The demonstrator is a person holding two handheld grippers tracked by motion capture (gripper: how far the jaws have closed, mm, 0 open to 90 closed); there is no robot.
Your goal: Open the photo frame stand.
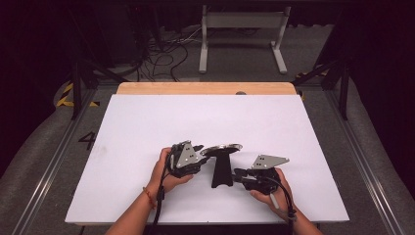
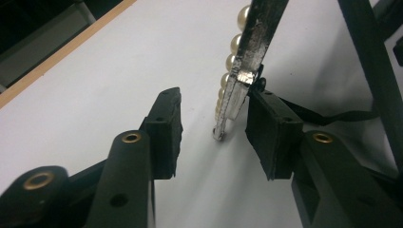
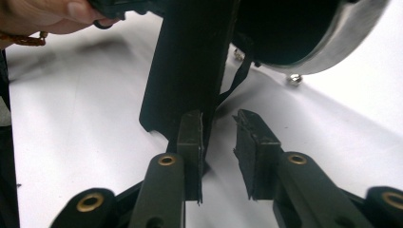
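High view: a black stand (image 1: 221, 169) with a flat round silver-rimmed top stands on the white bench (image 1: 147, 122), near its front edge and about midway across. The left hand-held gripper (image 1: 198, 149) sits just to the left of the stand, level with its top rim. The right hand-held gripper (image 1: 238, 175) lies low at the right, reaching toward the stand's foot.

Left gripper view: the left hand-held gripper (image 2: 214, 130) is open, with a clear gap between the pads. A silver bar (image 2: 242, 71), part of a hanging piece backed by a row of pearls (image 2: 233, 52), comes down between the jaws, close beside the right pad; whether it touches that pad I cannot tell. A thin black strap runs off to the right.

Right gripper view: the right hand-held gripper (image 3: 218, 152) stands at the stand's black post (image 3: 190, 61), its left pad against the post's edge and its right pad apart from it, so it is open. The other hand (image 3: 43, 16) shows far left.
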